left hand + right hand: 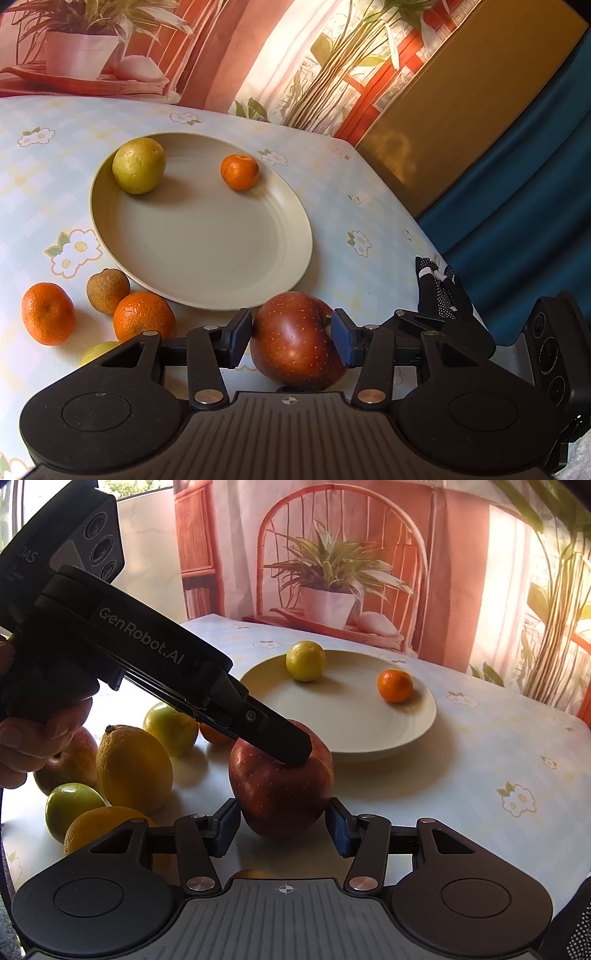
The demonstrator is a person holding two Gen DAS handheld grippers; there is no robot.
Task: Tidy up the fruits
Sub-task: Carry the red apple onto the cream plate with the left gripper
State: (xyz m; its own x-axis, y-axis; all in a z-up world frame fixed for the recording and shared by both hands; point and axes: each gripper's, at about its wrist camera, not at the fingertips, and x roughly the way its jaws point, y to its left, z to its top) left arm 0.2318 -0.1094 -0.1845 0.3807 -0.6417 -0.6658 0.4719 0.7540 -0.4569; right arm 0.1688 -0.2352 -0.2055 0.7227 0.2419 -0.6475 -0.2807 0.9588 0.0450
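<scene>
Cream plate [207, 240] on the flowered tabletop [369, 266], holding just two fruits: a yellow-green round fruit [138, 165] against the far-left rim and a small orange [240, 171] at the far side, well apart from each other, with the rest of the plate bare

Just outside the plate's near rim, the red apple [295, 350], not in the plate. Left hand-held gripper [291, 332] clamped on it, blue pads pressed to both flanks. Right hand-held gripper [282, 823] closed around the same apple lower down, pads touching either side. A bare hand [40, 731] wrapped round the left tool's grip

Left of the plate's near rim, loose on the tabletop: two oranges [48, 314] [144, 317] and a brown round fruit [108, 290] between them, nearly touching the rim. Further out from the plate on that side, a lemon [135, 768], two green fruits [170, 729] [70, 808], a reddish apple [70, 760] partly behind the hand, and another orange [99, 823]
</scene>
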